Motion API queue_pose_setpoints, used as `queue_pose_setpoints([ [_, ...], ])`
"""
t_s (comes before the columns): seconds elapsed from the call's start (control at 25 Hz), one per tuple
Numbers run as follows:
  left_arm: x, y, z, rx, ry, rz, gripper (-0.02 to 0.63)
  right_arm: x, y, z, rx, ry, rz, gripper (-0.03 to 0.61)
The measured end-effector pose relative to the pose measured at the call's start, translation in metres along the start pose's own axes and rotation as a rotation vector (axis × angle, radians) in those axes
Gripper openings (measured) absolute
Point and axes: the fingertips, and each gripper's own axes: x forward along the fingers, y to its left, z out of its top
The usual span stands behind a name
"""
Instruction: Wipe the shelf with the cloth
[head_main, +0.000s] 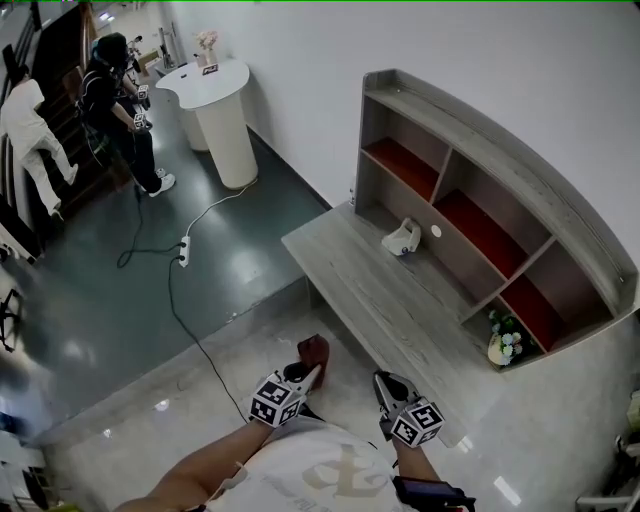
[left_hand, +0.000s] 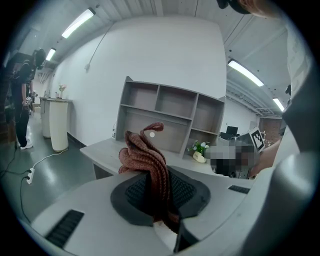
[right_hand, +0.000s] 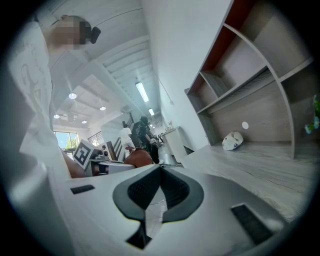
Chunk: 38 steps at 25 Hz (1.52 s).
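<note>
The left gripper (left_hand: 159, 199) is clamped on the cloth (left_hand: 146, 156), a reddish-brown knitted piece that stands bunched up out of the jaws with one curled end on top. In the head view this gripper (head_main: 305, 378) is low in the frame, close to the person's body, and the cloth (head_main: 314, 351) hangs over the floor just off the front edge of the desk (head_main: 372, 292). The right gripper (right_hand: 160, 174) has its jaws pressed together with nothing between them; it sits (head_main: 391, 386) just beside the left one, at the desk's near edge. The shelf (head_main: 476, 148) rises from the back of the desk, well apart from the cloth. A white object (head_main: 401, 238) lies on the desk below the shelf, and flowers (head_main: 503, 342) stand in the end compartment. A person (head_main: 118, 98) stands far off across the dark floor.
</note>
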Motion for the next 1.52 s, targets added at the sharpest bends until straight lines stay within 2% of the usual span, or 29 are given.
queue_pose_setpoints([
  [0.36,0.057,0.044,0.035,0.009,-0.017,-0.049,0.066,0.04,-0.046,0.029,-0.028,-0.012,-0.056,0.005],
  [0.84,0.148,0.104,0.098,0.018,0.009,-0.147,0.066,0.09,-0.113,0.076,-0.017,-0.049,-0.185,0.005],
  [1.12,0.196,0.134,0.137,0.003,-0.005,-0.206,0.066,0.116,-0.145,0.103,-0.019,-0.07,-0.255,0.005],
  [1.52,0.237,0.167,0.18,0.044,0.004,-0.29,0.066,0.164,-0.181,0.132,-0.033,-0.093,-0.314,0.005],
])
